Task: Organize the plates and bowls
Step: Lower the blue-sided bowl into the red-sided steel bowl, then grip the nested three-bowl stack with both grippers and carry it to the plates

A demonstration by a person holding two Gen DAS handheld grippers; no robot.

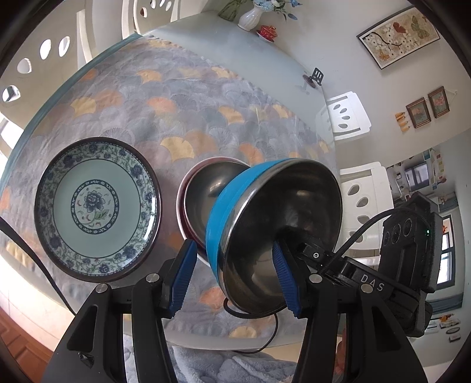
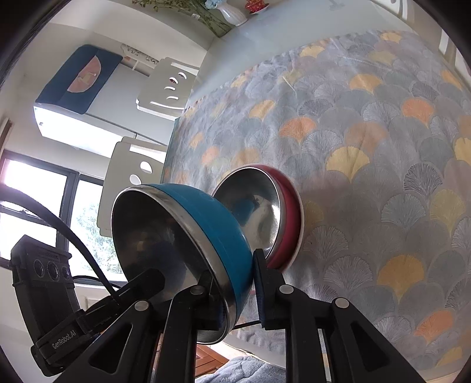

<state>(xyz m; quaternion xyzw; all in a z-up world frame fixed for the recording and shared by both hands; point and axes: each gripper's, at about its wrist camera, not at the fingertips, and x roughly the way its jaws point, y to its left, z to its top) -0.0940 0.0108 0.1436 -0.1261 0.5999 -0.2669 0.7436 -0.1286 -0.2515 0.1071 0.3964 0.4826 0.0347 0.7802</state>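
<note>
A blue bowl [image 1: 223,212] with a steel inside is tilted on its side over a red bowl [image 1: 203,182] that rests on the cloth. My right gripper [image 2: 235,277] is shut on the blue bowl [image 2: 217,218]'s rim, one finger inside and one pad on the blue wall. My left gripper [image 1: 232,247] stands open around the same wall. Its right finger reaches inside and its left pad [image 1: 182,274] is just clear of the outside. The red bowl [image 2: 285,212] shows behind. A floral plate [image 1: 97,206] lies flat to the left.
The table wears a fan-patterned cloth [image 1: 206,112]. At its far end stand a white vase [image 1: 250,16] and a small red cup [image 1: 266,31]. White chairs [image 1: 344,115] line the right side. A black cable [image 1: 265,333] hangs off the near edge.
</note>
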